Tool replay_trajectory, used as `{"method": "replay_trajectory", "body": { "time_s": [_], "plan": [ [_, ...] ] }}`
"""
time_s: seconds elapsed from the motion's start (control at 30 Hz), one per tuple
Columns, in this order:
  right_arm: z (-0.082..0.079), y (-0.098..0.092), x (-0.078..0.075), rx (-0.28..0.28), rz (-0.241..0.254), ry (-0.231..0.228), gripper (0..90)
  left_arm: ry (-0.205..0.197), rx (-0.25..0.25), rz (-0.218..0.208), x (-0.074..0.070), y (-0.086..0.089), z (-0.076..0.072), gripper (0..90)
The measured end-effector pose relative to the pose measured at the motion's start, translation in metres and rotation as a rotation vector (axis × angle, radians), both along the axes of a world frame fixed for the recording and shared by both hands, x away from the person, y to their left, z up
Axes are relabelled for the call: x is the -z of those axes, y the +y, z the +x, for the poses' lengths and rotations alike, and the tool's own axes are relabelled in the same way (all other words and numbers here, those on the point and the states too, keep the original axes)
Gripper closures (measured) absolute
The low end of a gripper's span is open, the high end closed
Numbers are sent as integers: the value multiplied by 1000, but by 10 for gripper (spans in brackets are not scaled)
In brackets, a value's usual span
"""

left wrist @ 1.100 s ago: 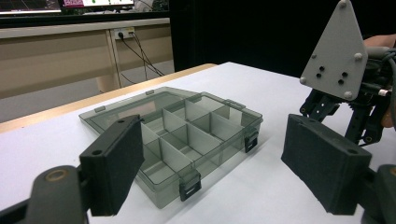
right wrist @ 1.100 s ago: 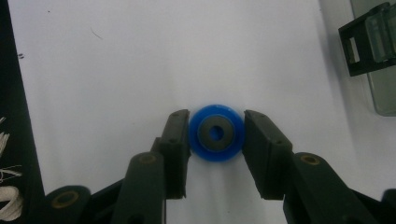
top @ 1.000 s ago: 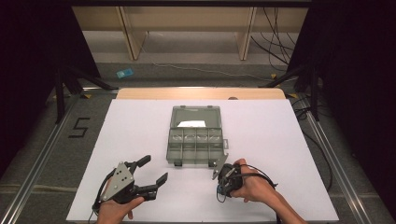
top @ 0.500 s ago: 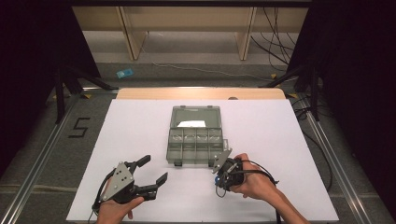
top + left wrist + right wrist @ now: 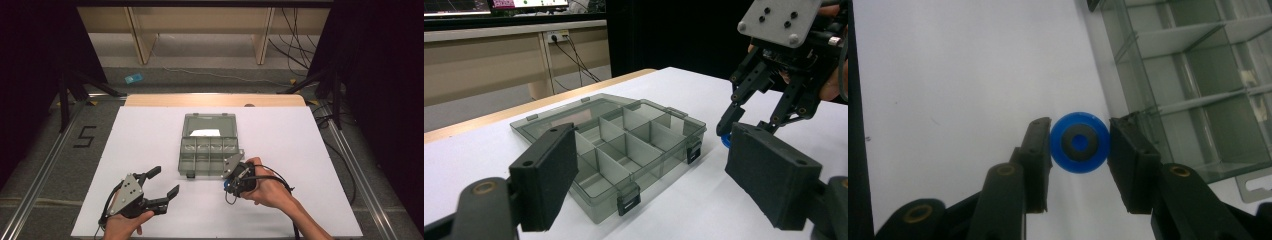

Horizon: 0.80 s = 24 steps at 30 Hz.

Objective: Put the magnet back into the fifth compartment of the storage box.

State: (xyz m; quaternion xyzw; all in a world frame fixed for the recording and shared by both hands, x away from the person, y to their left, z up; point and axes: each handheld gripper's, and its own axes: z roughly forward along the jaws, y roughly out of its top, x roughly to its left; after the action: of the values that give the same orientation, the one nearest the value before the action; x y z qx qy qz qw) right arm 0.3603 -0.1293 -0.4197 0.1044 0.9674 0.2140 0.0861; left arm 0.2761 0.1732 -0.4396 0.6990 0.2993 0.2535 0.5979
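Near the six o'clock edge of the white tabletop (image 5: 150,130), at about five o'clock from the box (image 5: 209,146), the right gripper (image 5: 234,176) is held in a hand (image 5: 267,189) and points steeply down. Its jaws are clamped on a small blue ring (image 5: 1079,142) with a dark grey centre, one pad pressing each side; in the right gripper view the ring shows flat-on between the pads, with the white surface behind it. In the left gripper view a sliver of the same blue ring (image 5: 724,140) peeks out below the right gripper (image 5: 751,117), which hangs just beside the box's near right corner.

That box is a clear grey plastic organiser with its lid folded open toward twelve o'clock. Its base is split by dividers into several compartments (image 5: 624,145), and two black latches (image 5: 629,202) sit on its front wall. A white slip (image 5: 205,132) shows in the lid part.

At seven o'clock from the box, well apart from it, the left gripper (image 5: 162,183) rests in the other hand (image 5: 122,227). Its jaws stand wide open with nothing between them, aimed toward two o'clock at the box; the two black pads (image 5: 549,175) frame the box in the left gripper view.
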Motion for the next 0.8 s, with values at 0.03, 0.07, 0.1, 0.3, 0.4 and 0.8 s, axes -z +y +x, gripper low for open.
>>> {"method": "replay_trajectory", "body": {
  "time_s": [0.03,0.07,0.1,0.3,0.4,0.8],
  "plan": [
    [1,1,-1,-2,3,-1,624,0,0,-1,0,0,0,200],
    [1,1,-1,-2,3,-1,624,0,0,-1,0,0,0,200],
    [2,4,-2,-1,11,-5,624,0,0,-1,0,0,0,200],
    [6,9,-7,1,41,-28,623,-1,0,-1,0,0,0,200],
    [7,10,-9,0,51,-39,623,0,0,0,0,0,0,200],
    [14,22,-15,-14,78,-64,624,2,0,0,0,0,0,200]
  ]
}}
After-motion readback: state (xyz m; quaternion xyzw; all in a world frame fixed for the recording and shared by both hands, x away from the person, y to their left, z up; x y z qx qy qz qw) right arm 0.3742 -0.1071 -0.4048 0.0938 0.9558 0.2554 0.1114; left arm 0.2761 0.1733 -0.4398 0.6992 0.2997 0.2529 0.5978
